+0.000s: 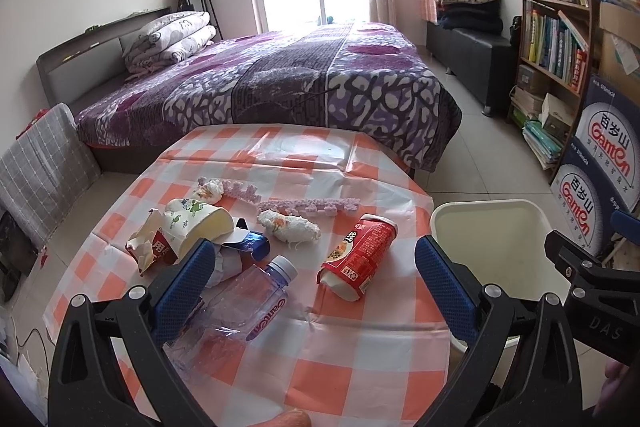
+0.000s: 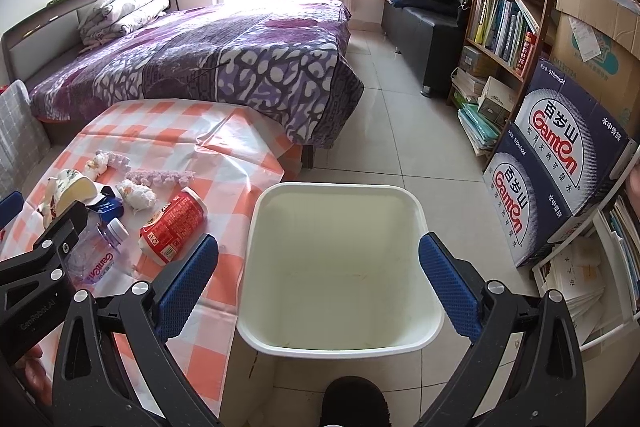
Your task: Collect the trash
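Left gripper (image 1: 314,267) jaws spread wide, right gripper (image 2: 319,259) likewise, both empty

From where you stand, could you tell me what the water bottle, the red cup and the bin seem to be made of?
Water bottle: thin clear plastic, glossy; you see through it, and it looks crumpled.
Red cup: probably coated paper, printed, with a pale inner wall.
Bin: likely hard plastic, smooth cream, with a moulded rim.

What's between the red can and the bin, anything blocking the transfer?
Nothing visible. The red can lies on its side near the table's right edge, and the white bin stands open and empty just beyond that edge. Only bare tablecloth lies between them. Both the left gripper and the right gripper are open.
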The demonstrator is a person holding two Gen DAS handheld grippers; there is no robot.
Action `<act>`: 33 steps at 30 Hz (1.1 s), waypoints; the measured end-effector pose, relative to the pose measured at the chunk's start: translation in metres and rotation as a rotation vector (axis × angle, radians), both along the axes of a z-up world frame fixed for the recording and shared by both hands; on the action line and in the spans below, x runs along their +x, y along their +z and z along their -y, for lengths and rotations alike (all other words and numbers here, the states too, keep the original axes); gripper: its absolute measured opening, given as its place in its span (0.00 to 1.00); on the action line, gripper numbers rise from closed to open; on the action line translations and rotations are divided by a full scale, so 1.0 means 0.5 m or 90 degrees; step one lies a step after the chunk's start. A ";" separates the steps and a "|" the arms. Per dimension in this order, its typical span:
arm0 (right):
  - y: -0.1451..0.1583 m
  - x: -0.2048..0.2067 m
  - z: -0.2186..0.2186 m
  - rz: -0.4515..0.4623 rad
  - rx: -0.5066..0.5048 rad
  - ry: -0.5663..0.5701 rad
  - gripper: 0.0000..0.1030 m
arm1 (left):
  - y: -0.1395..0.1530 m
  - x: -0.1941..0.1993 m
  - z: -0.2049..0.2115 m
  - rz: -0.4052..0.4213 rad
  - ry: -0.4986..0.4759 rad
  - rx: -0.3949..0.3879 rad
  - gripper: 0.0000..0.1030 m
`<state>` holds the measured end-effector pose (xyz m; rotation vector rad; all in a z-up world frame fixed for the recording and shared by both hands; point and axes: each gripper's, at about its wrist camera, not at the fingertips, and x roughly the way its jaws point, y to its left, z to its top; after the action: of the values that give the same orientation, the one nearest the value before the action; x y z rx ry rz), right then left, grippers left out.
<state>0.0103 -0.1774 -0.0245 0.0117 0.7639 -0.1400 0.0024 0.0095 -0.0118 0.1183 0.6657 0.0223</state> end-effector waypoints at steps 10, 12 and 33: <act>-0.003 0.001 -0.006 -0.002 0.001 0.001 0.93 | -0.001 0.002 -0.002 0.000 0.000 0.001 0.94; -0.002 0.001 -0.005 -0.002 0.000 0.001 0.93 | -0.001 0.002 -0.002 -0.001 0.000 0.001 0.94; -0.002 0.003 -0.003 -0.004 0.002 0.001 0.93 | -0.003 0.003 -0.005 -0.001 0.000 0.000 0.94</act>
<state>0.0116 -0.1761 -0.0253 0.0133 0.7706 -0.1368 0.0039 0.0118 -0.0131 0.1185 0.6677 0.0231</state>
